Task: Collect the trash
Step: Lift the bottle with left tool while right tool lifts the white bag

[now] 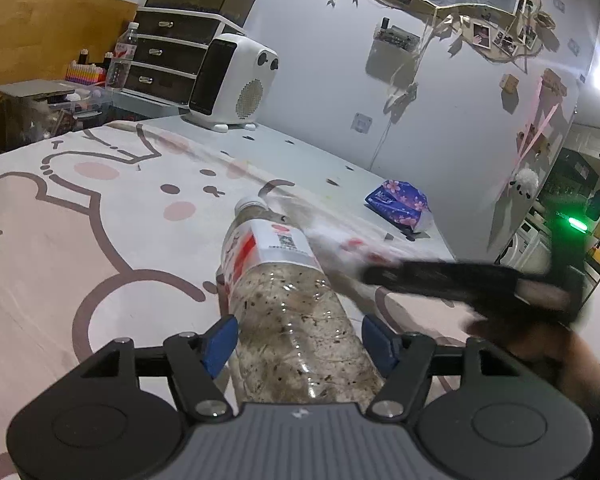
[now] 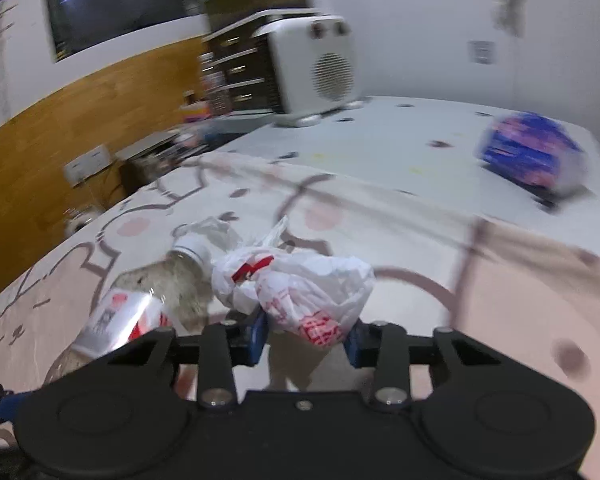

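Note:
My left gripper (image 1: pixel 298 340) is shut on a clear plastic bottle (image 1: pixel 284 284) with a white cap and a red and white label, dirty inside, held over the pink cartoon cloth (image 1: pixel 80 240). The bottle also shows in the right wrist view (image 2: pixel 152 292) at the lower left. My right gripper (image 2: pixel 306 338) is shut on a crumpled white plastic bag with red print (image 2: pixel 300 284), close beside the bottle's cap end. In the left wrist view the right gripper (image 1: pixel 380 270) is a blurred dark shape at the right, with the bag (image 1: pixel 340 246) smeared beside the bottle.
A white heater (image 1: pixel 232 80) stands at the back of the table (image 1: pixel 320 160). A blue floral tissue pack (image 1: pixel 400 206) lies near the table's right edge. Dark drawers (image 1: pixel 168 64), a water bottle (image 1: pixel 120 58) and clutter stand at the back left. The wall is behind.

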